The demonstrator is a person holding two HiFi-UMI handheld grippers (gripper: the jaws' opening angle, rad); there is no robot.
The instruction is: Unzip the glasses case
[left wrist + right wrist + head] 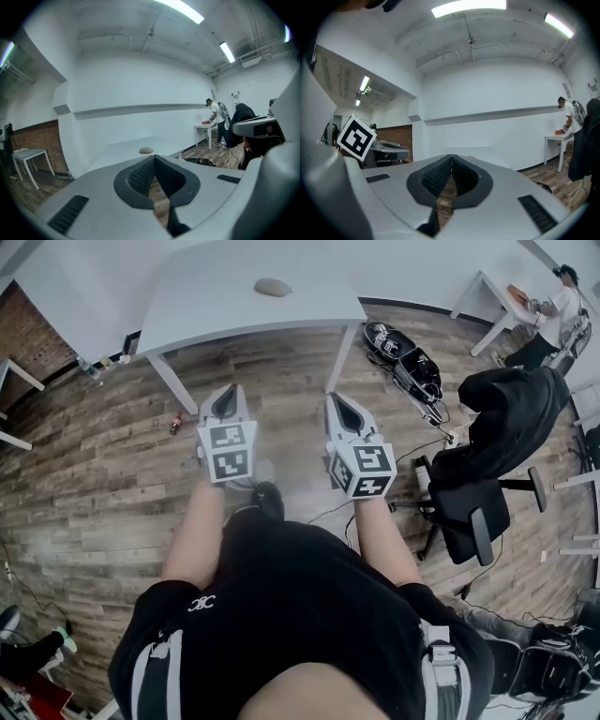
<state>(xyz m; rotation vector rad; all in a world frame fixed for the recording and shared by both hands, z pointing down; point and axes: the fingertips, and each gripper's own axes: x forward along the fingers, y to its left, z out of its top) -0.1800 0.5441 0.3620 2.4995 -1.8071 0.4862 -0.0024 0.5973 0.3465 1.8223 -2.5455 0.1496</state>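
I hold the left tongs [225, 395] and the right tongs [340, 404] in front of my body, side by side with a gap between them, over the wooden floor [103, 465]. Both point forward to the white table [216, 310]. The jaws of each pair are pressed together and nothing is between them. In the left gripper view and in the right gripper view the ribbed pads meet at the tip, and only floor shows through the slit under them. I judge that they are closed because there is nothing within reach to take yet.

The glasses case [273, 287] lies ahead of both tongs and well apart from them. It is a small oval, grey-beige thing, flat on the table, with nothing else near it. In the left gripper view it sits just above the closed tip, so it is almost straight ahead of the left tongs. It lies beyond the gap between the two pairs, so I think each pair can come to it from its own side. One pair would have to hold the case steady while the other pulls the zipper. From here the case is too small to show its zipper or the tab. A black chair [478, 502] stands to the right of the right tongs, out of the way to the table.

The unzipping is not yet begun.
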